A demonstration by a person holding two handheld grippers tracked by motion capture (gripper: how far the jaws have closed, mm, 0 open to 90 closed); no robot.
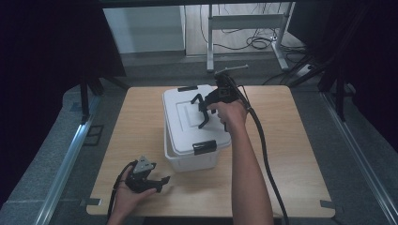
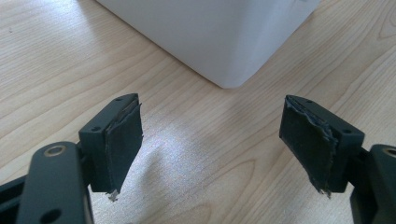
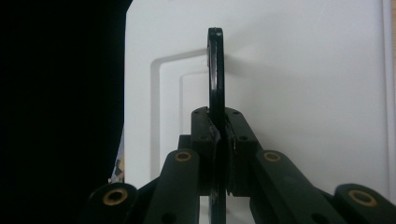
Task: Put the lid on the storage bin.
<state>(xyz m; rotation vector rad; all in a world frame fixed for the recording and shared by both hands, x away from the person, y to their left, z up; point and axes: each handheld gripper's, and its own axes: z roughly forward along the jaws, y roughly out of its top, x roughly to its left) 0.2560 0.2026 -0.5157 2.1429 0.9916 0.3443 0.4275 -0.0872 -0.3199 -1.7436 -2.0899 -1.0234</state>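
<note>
A white plastic box (image 1: pixel 192 157) stands in the middle of the wooden table (image 1: pixel 291 154). Its white lid (image 1: pixel 187 124) has a black handle (image 1: pixel 199 105) and black latches (image 1: pixel 205 147) at the near and far ends. My right gripper (image 1: pixel 202 111) is above the lid, shut on the handle (image 3: pixel 215 70), which runs thin and upright between the pads (image 3: pixel 205 130). The lid (image 3: pixel 303 93) looks a little askew over the box body. My left gripper (image 1: pixel 159 183) rests on the table at the front left, open with nothing between its fingertips (image 2: pixel 123 135), facing a corner of the box (image 2: pixel 219 32).
The right gripper's thick cable (image 1: pixel 265 154) trails along the forearm toward the table's front edge. Behind the table stand a metal desk frame (image 1: pixel 244 21) and floor cables (image 1: pixel 258 42). Dark curtains hang on both sides. Bare tabletop lies to the right of the box.
</note>
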